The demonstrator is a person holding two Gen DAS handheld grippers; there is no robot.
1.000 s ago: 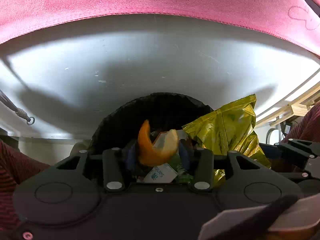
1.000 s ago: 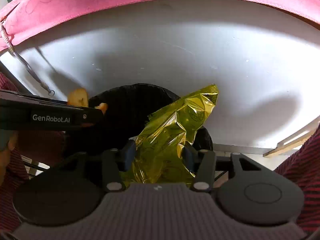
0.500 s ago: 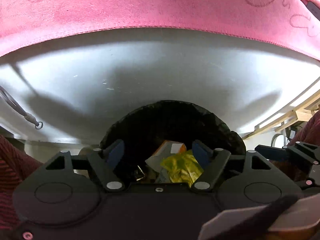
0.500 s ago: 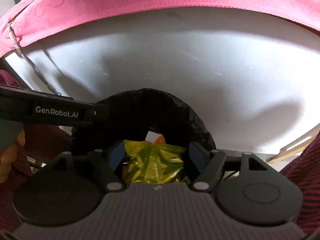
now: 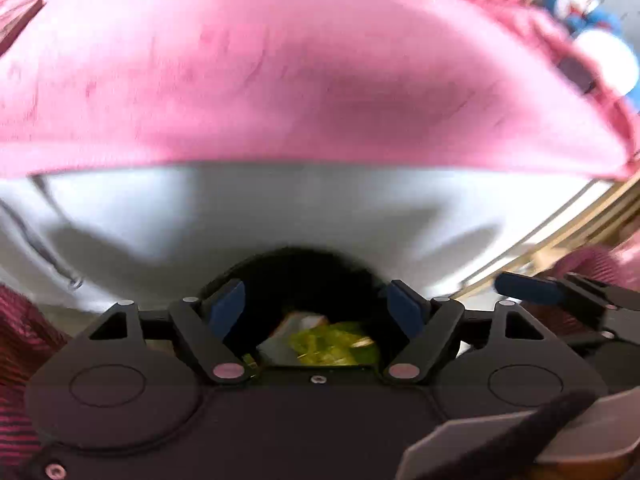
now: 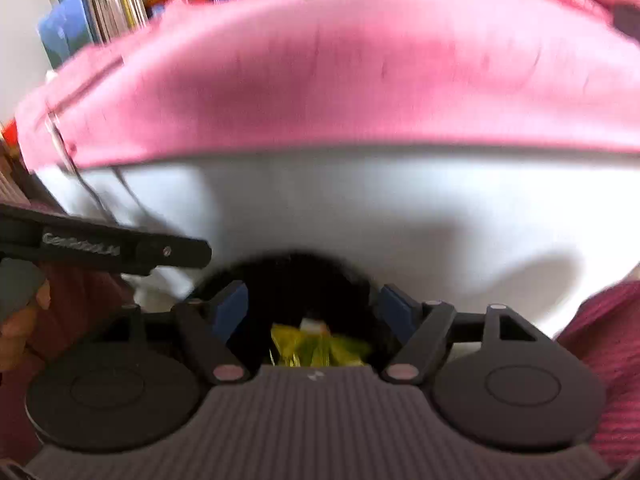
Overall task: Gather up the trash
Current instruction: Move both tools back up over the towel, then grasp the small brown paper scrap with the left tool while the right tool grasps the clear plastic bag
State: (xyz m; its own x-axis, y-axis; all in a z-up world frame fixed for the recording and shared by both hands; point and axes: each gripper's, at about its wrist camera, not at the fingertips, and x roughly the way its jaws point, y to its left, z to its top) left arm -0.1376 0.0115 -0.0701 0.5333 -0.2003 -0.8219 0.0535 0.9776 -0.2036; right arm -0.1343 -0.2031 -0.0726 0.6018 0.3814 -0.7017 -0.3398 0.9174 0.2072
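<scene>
Trash bin (image 5: pixel 304 268) at 6 o'clock holds a yellow wrapper (image 5: pixel 332 342); left gripper (image 5: pixel 316 304) and right gripper (image 6: pixel 312 302) hang above, spread wide, empty.

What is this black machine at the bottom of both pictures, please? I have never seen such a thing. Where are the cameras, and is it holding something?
There is no robot here. A person holds one hand-held gripper in each hand, and a small wide-angle camera on each looks forward along its two fingers. One picture comes from the left gripper, the other from the right gripper. Each gripper's black body fills the bottom of its own picture.

Both sets of jaws stand wide open and hold nothing. Just beyond them is a bin lined with a black bag. Inside lie a crumpled yellow wrapper and other scraps, too blurred to name.

Behind the bin is a white surface with a pink cloth above it. In the right picture, the dark bar at the left is the other gripper, seen from the side.
</scene>
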